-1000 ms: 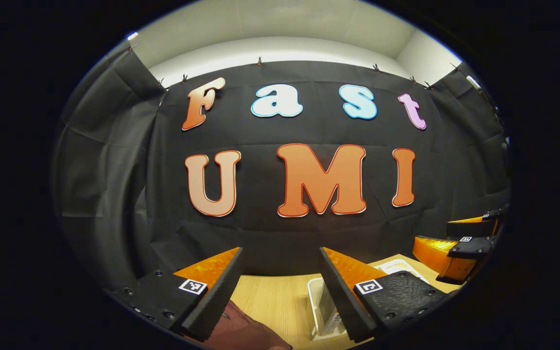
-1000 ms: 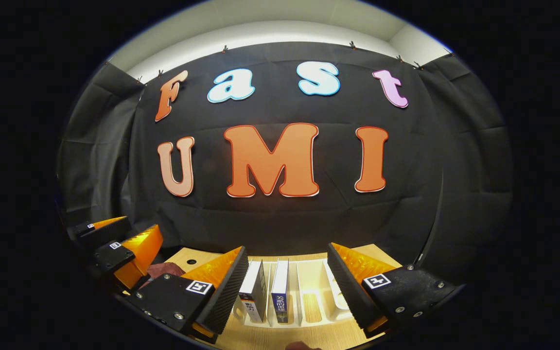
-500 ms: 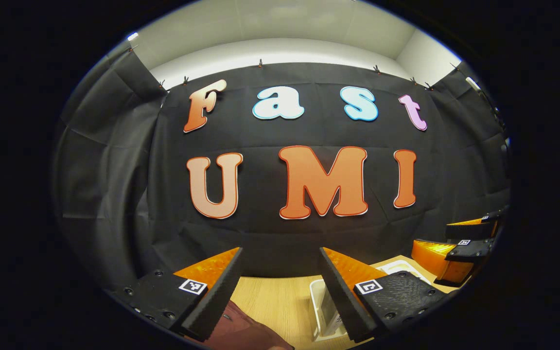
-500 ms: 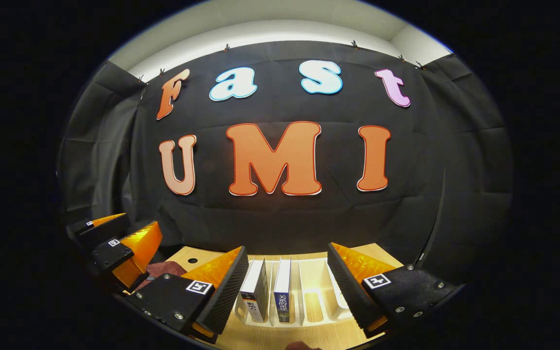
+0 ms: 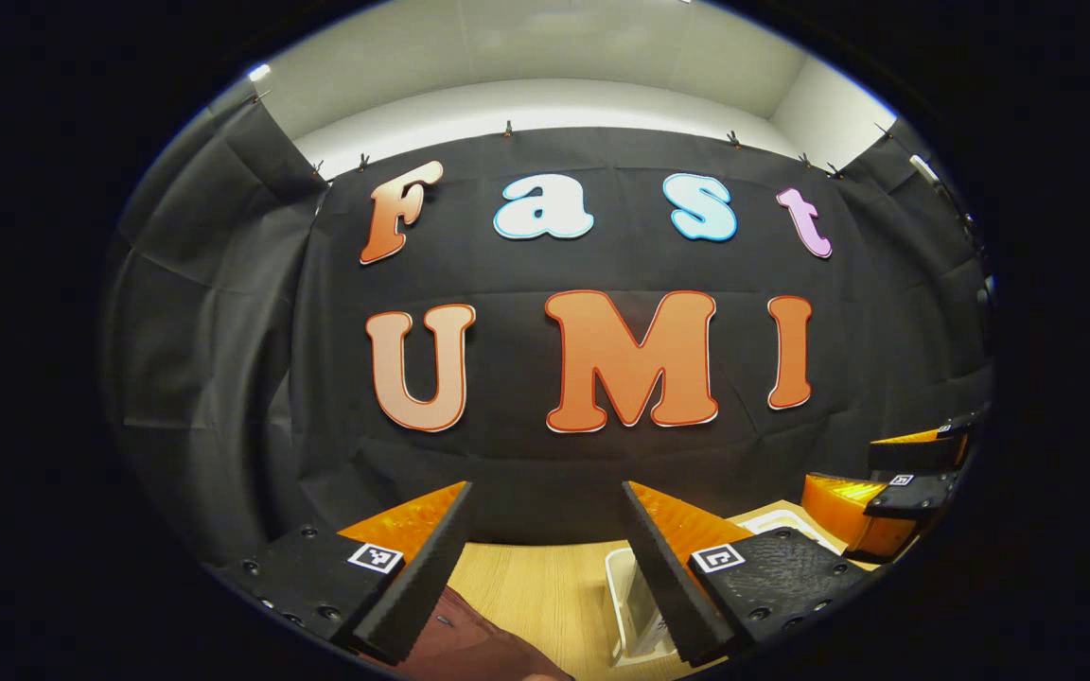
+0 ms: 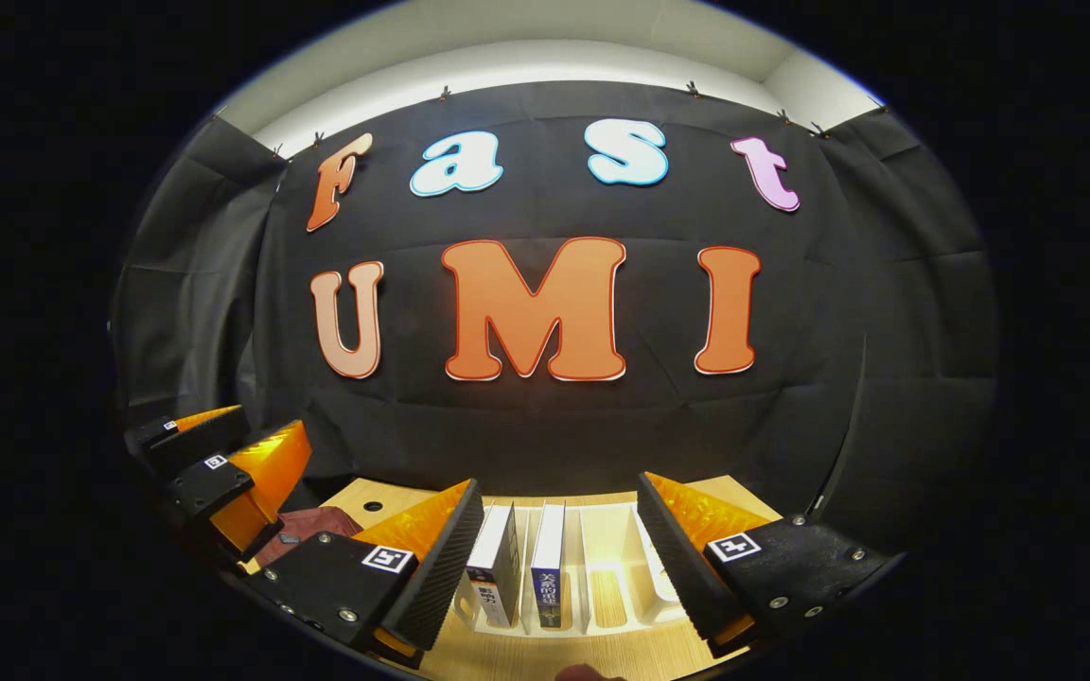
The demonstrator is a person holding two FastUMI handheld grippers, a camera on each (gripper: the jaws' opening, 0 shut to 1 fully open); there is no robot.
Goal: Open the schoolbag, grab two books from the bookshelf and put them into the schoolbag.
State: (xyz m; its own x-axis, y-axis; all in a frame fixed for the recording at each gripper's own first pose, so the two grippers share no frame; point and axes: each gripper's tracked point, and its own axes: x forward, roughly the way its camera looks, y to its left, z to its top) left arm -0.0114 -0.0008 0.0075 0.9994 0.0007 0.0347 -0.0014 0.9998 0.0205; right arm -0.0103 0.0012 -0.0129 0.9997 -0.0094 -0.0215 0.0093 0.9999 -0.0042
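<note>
Status: nothing is held yet. The left gripper (image 5: 547,515) is seen with fingers spread wide, nothing between them; the right gripper (image 6: 559,511) is likewise spread, nothing pinched.

Schoolbag (image 5: 469,648): a dark red fabric edge is seen low in the left gripper view, just under the left finger, lying on the wooden table (image 5: 531,582). Whether the zip is open cannot be told (too little of the bag is visible). The same fabric is seen in the right gripper view, beside the left gripper.

Bookshelf (image 6: 602,544): a white slotted rack is seen straight ahead of the right gripper, on the table. Two books are stood upright in its left slots, a dark-spined book (image 6: 496,567) and a blue-spined book (image 6: 548,567), side by side; the slots to the right look unused.

Progress, as judged: early. Both books are still racked, none bagged. Left to do: the bag is to be opened or confirmed open, then each book is to be pulled and dropped in.
</note>
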